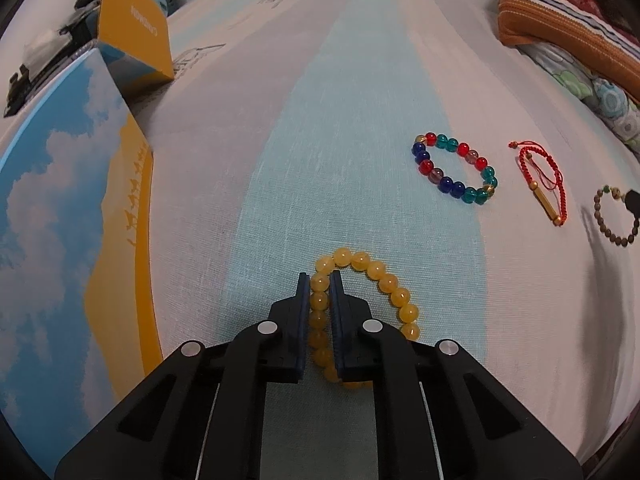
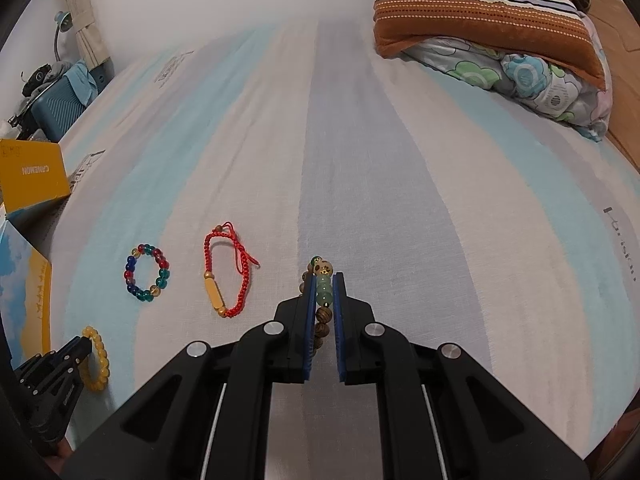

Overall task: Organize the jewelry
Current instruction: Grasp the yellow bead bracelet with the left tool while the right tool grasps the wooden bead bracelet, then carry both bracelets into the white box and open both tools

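Left claw point(image 1: 320, 280): clenched on one side of the yellow bead bracelet point(image 1: 384, 280); a run of beads sits between the pads, the rest of the loop lies on the bed sheet point(image 1: 360, 100) to the right of the claw.
Right claw point(image 2: 324, 280): clenched on the wooden bead bracelet point(image 2: 322, 322); pale green beads and a patterned bead stand between and just past the tips.
Other jewelry: multicolour glass bead bracelet point(image 1: 456, 168) and red cord bracelet point(image 1: 540, 184) lie flat on the sheet, apart from each other, between the two claws.
Box: blue-sky-and-yellow printed box point(image 1: 60, 220) at the left edge of the bed, its yellow lid flap point(image 1: 132, 24) standing open; likely the destination, though its inside is not visible.
Risk, slip: round smooth beads held on few contact points may roll out of the pads on lifting.
Risk, stretch: a pull on one side of either loop may strain its cord.
Risk, snag: a hanging loop may catch the box edge or drag across the sheet.
Risk, collision: both claws loaded; a shared approach to the box may make them clash.
Writing, lid flap: "CINEMON", printed upside down from here.
Writing, sheet: grey printed lettering in several places, too distorted to read.
Writing, box side: a row of dark characters on the yellow band, illegible.
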